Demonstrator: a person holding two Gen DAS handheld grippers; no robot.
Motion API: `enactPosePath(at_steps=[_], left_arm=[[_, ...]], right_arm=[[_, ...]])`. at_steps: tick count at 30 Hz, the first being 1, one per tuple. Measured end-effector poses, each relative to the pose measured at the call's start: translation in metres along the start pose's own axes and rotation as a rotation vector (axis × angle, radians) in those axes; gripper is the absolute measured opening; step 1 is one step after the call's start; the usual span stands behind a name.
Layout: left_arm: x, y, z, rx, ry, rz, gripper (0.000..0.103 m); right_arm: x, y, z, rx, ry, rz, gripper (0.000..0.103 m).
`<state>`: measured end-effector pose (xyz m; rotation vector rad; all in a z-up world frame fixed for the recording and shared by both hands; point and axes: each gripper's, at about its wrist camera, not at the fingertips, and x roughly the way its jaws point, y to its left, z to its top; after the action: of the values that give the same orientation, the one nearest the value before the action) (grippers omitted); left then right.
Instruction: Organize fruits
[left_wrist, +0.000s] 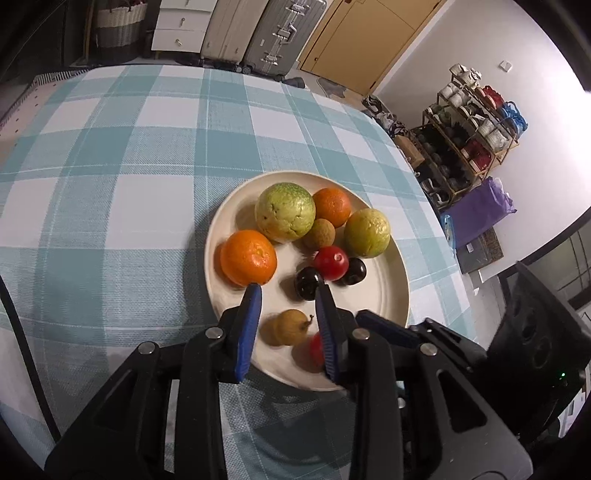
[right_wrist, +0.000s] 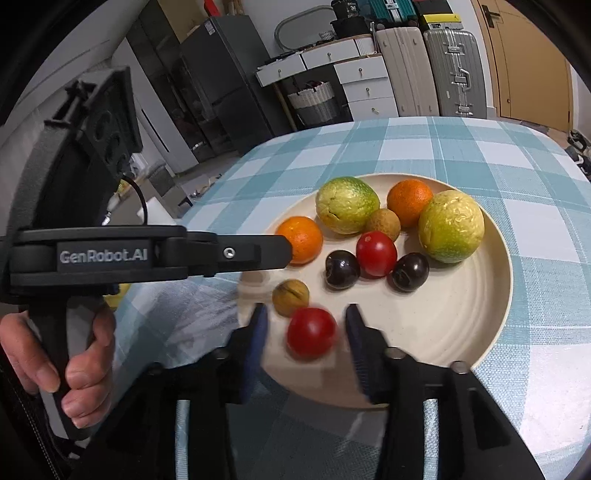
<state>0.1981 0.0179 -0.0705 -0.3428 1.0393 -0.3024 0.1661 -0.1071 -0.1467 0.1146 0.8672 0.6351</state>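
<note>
Over the near edge of the plate (right_wrist: 495, 317), the right tongs (right_wrist: 306, 325) stand parted around a red tomato (right_wrist: 311, 332), with a gap showing on both sides, so the pads do not press it; the tomato is blurred, and I judge it just let go or about to be taken. A small brown fruit (right_wrist: 290, 297) lies just beside it on the far left. The left tongs (left_wrist: 288, 291) hover over the same near part of the plate with a visible gap between the blue fingers (left_wrist: 251, 325), released and gripping nothing.

All the fruit sits on the plate on the checked table (left_wrist: 110, 166): two green fruits (left_wrist: 285, 211) and two oranges (left_wrist: 248, 257) toward the far side, a second tomato (left_wrist: 331, 263) and two dark cherries (left_wrist: 307, 282) in the middle.

To do this step well, the right tongs should lift straight up before moving off, so neither finger nudges the round tomato and sends it rolling toward the rim. If it is to be gripped, centre it between the pads and close gently; its skin is soft and smooth. The two tools are close together here, so only one should work at a time, and the left should keep clear of the brown fruit beneath it.
</note>
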Motion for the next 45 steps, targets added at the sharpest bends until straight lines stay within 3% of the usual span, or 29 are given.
enactPosePath(at_steps=[9,17,20,24,29,31,34,35,45], left_arm=[[-0.021,0.001,-0.010,-0.001,-0.045,0.032,0.030],[-0.052,-0.019,-0.022,0.061,-0.148,0.108,0.031],[-0.062,-0.023,-0.028,0.061,-0.206,0.135,0.042],[-0.074,-0.030,-0.037,0.083,-0.325,0.210,0.069],[-0.091,-0.037,-0.043,0.104,-0.431,0.266,0.080],[-0.098,-0.039,-0.044,0.111,-0.472,0.292,0.082],[-0.111,-0.044,-0.048,0.131,-0.539,0.332,0.093],[-0.114,-0.044,-0.049,0.132,-0.550,0.335,0.101],[-0.137,-0.064,-0.076,0.218,-0.660,0.388,0.102]], right_arm=[[-0.029,-0.009,-0.006,0.018,-0.072,-0.063,0.061],[-0.053,-0.012,-0.007,0.052,-0.144,-0.123,0.080],[-0.062,-0.010,-0.006,0.068,-0.180,-0.115,0.081],[-0.075,-0.002,-0.004,0.052,-0.232,-0.122,0.087],[-0.090,0.007,-0.003,0.029,-0.306,-0.157,0.091],[-0.097,0.010,-0.003,0.022,-0.344,-0.182,0.098],[-0.109,0.015,-0.004,0.004,-0.410,-0.221,0.101],[-0.113,0.016,-0.004,-0.001,-0.429,-0.236,0.101],[-0.150,0.028,-0.014,-0.063,-0.645,-0.284,0.102]])
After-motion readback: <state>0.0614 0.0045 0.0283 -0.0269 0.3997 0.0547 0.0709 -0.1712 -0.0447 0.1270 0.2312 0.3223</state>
